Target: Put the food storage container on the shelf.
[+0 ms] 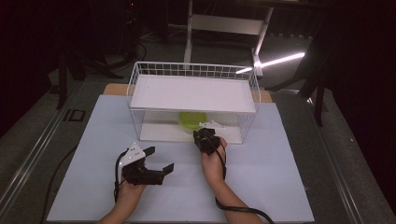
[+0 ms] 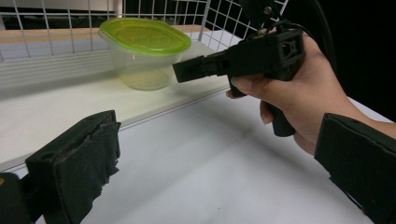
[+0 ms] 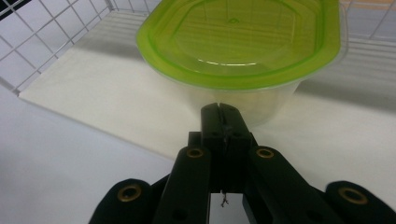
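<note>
Right gripper [image 3: 222, 109] with jaws pressed together, holding nothing, clear tub with green lid [image 3: 238, 46] right in front of its tips, on the bottom white shelf of the wire rack [image 1: 140, 84], left gripper [image 1: 159, 161] with jaws wide apart, empty, tub well ahead of them

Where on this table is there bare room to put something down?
The top shelf of the wire rack is bare. So is the white mat right of the right hand-held gripper. It is crowded at the lower shelf's front, by the green-lidded container.
</note>
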Motion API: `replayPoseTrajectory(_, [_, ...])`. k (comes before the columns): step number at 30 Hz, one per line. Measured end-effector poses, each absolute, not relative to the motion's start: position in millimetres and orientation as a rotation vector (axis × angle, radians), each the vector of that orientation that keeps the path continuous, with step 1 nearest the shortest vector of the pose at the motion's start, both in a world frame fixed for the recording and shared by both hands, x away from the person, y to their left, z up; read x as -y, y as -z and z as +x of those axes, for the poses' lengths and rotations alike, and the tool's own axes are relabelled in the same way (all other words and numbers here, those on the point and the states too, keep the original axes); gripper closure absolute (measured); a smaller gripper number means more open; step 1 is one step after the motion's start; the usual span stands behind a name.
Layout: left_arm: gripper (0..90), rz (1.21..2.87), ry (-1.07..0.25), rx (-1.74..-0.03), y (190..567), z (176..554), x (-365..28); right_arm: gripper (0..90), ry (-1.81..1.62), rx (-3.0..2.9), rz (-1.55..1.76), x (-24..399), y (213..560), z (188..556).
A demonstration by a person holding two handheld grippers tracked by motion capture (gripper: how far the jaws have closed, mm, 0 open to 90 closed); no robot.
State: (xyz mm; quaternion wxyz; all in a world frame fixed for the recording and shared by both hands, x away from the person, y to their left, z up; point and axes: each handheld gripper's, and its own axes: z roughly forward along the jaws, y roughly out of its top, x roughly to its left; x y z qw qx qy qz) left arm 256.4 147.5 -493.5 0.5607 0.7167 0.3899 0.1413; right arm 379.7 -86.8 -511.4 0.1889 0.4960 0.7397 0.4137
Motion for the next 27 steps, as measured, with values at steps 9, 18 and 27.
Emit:
replayPoseTrajectory(9, [1.0,1.698,-0.33,-0.898,493,257,-149,87.1,-1.153,-2.116,1.395,86,512,377])
replayPoseTrajectory(18, [1.0,1.706,-0.31,-0.872,486,260,-153,55.2,-1.223,-2.195,1.263,97,501,337])
replayPoseTrajectory(27, [1.1,1.755,-0.292,-0.808,476,254,-153,17.4,-1.285,-2.271,1.073,108,485,305])
